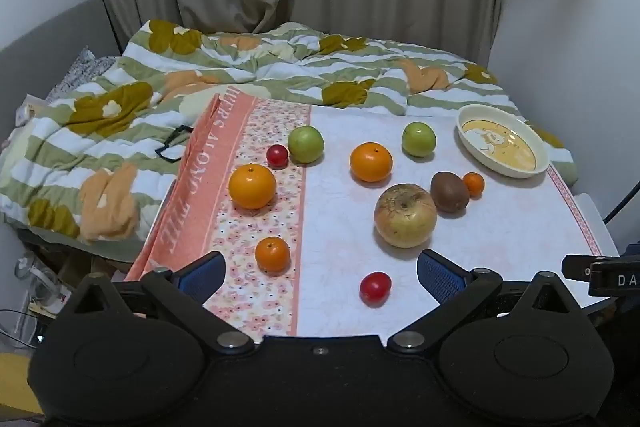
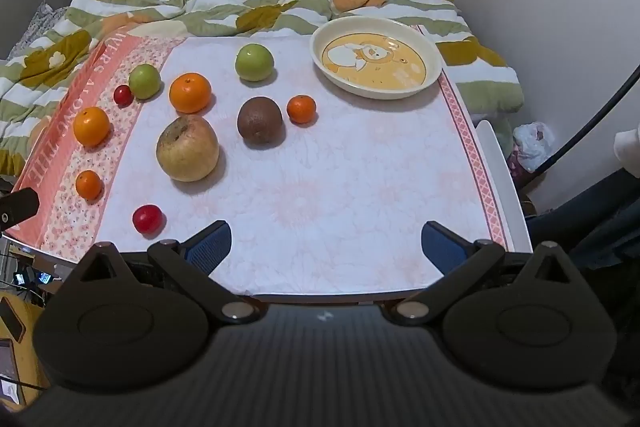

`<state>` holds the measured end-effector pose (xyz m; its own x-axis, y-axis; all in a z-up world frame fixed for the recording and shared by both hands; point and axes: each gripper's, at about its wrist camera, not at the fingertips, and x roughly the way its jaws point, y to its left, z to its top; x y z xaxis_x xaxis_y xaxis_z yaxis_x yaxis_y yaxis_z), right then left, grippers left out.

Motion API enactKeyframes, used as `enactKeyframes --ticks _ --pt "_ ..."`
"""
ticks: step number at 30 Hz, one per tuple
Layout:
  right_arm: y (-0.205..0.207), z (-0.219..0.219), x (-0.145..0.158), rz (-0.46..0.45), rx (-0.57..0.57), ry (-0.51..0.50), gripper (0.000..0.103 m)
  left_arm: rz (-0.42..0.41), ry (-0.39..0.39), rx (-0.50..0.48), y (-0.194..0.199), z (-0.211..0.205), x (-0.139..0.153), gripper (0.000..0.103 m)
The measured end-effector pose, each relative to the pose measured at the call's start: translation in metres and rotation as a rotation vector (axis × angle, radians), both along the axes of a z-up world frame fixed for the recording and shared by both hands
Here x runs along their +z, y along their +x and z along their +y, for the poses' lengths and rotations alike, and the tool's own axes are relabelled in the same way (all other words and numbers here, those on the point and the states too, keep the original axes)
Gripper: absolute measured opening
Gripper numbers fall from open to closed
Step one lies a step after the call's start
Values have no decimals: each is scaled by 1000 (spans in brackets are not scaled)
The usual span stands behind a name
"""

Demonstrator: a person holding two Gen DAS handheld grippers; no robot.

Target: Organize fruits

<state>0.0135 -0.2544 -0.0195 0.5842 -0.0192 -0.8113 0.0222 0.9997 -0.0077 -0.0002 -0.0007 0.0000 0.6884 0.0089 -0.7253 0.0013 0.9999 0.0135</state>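
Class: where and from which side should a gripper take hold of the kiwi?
Grip the kiwi across its narrow middle, coming from above and the near side. A small orange sits close on its right, so keep that finger slim there; its left side is freer.

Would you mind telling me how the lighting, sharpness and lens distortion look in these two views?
Left wrist view: soft indoor light, short shadows under the fruit, as beneath the large apple; fisheye bends the table edge. Right wrist view: equally sharp, no glare on the plate, corners darken.

Dim indoor light, soft shadows, fisheye-bent edges.
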Motion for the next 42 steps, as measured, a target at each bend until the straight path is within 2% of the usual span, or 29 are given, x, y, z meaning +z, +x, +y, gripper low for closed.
enactKeyframes --ticks 5,6,12,42 --pt "1 0 0 -8 -1 -2 103 0 75 13 2 -20 2 103" --pt "1 0 1 -9 0 -2 103 -1 26 11 2 -9 0 103" --pt "1 -4 -2 -7 0 6 103 -6 -4 12 1 2 0 103" --pt "5 4 -6 1 12 31 103 0 31 -3 4 1 2 103"
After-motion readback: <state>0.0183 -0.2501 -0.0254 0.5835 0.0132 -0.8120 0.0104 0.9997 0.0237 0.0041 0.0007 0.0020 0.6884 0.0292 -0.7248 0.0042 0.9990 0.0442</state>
